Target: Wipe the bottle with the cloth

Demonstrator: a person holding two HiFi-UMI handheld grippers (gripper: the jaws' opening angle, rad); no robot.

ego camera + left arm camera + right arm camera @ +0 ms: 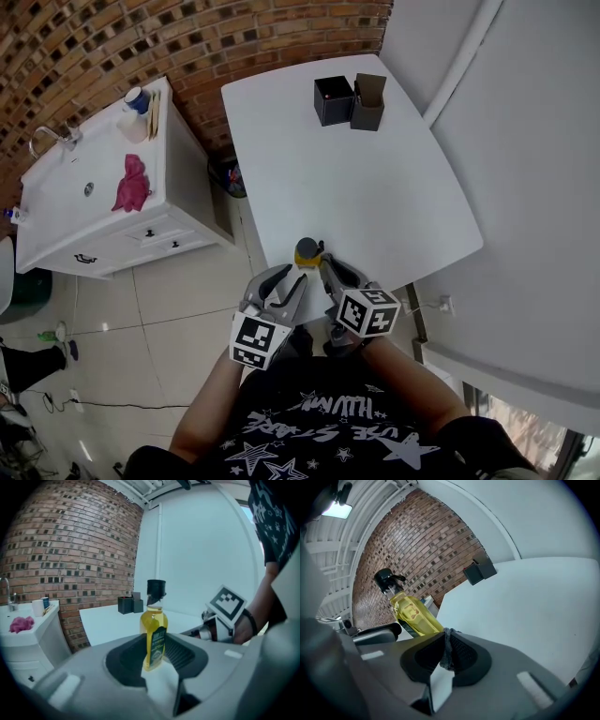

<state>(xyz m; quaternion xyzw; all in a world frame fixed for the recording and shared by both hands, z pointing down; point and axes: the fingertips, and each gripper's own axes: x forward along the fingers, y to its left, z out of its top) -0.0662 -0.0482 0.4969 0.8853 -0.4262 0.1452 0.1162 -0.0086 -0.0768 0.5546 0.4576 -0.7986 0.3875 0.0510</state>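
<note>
Now | bottle (153, 623) clamped in left tongs (155, 657) | cloth (447, 641) pinched in right tongs (446, 654)

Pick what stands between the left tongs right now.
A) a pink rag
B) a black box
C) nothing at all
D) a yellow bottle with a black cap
D: the left gripper view shows the yellow bottle standing upright between the pads of the left tongs, which are closed on its lower body.

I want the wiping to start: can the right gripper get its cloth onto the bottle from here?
Probably yes. The right gripper, shut on the cloth, is close beside the bottle with nothing between; the left gripper holds only the bottle's lower part.
</note>
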